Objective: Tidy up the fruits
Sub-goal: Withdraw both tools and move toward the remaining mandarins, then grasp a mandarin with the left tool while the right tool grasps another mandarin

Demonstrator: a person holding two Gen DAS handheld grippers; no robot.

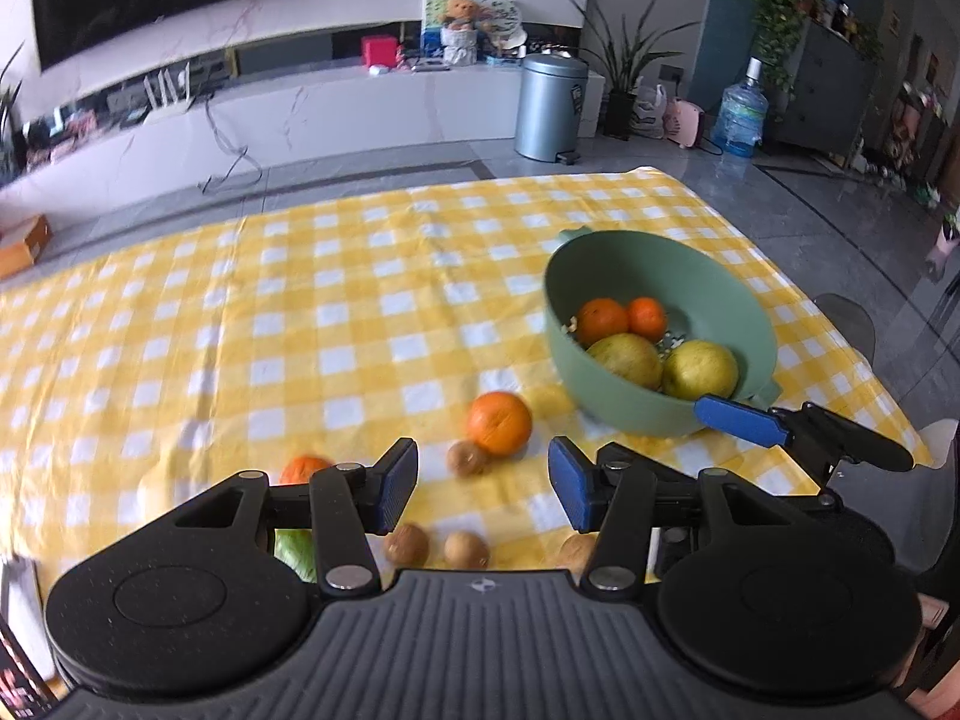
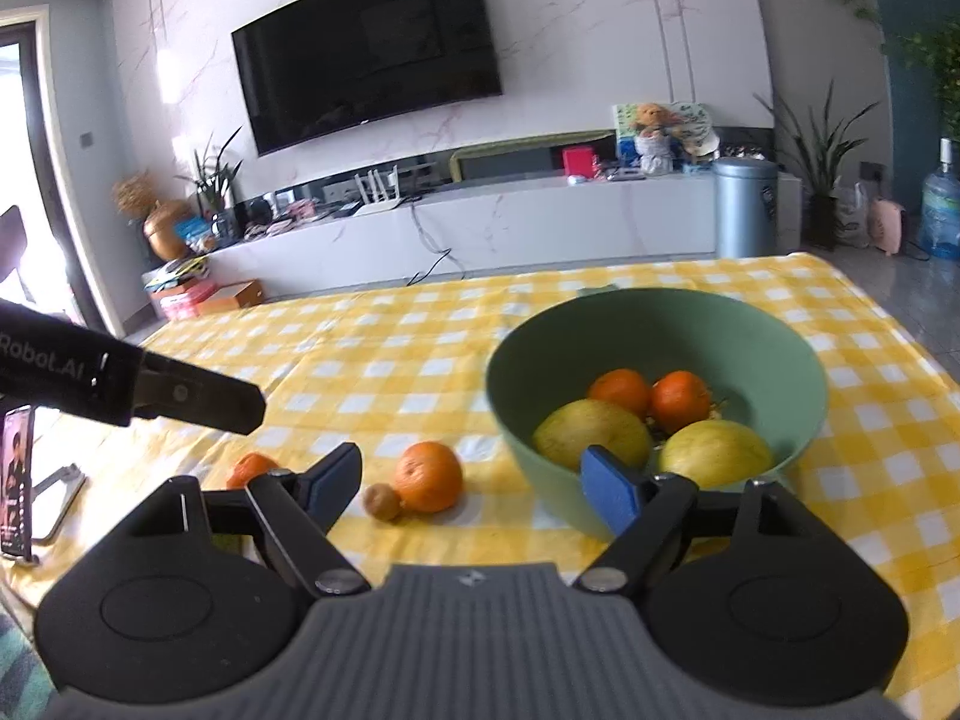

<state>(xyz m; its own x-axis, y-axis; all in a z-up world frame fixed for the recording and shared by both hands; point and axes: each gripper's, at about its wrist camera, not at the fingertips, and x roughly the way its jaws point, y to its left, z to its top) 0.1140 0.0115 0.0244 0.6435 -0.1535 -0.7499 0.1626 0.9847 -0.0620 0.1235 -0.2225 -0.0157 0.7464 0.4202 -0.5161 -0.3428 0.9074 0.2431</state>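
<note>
A green bowl (image 1: 708, 282) (image 2: 660, 336) on the yellow checked cloth holds two oranges (image 2: 621, 391) and two yellow-green fruits (image 2: 591, 429). Left of the bowl lies a loose orange (image 1: 500, 423) (image 2: 429, 476) touching a small brown fruit (image 1: 466, 458) (image 2: 382, 501). A second orange (image 1: 306, 468) (image 2: 252, 468) sits further left, half hidden. More small brown fruits (image 1: 407, 544) lie under my left gripper (image 1: 485, 489), which hovers open and empty just short of the loose orange. My right gripper (image 2: 474, 489) is open and empty, its right finger in front of the bowl's near wall.
A phone on a stand (image 2: 18, 480) stands at the table's left edge. Something green (image 1: 297, 552) peeks out beneath the left gripper. The table (image 1: 300, 300) drops off at its far and right edges. A bin (image 1: 549, 108) and TV unit stand beyond.
</note>
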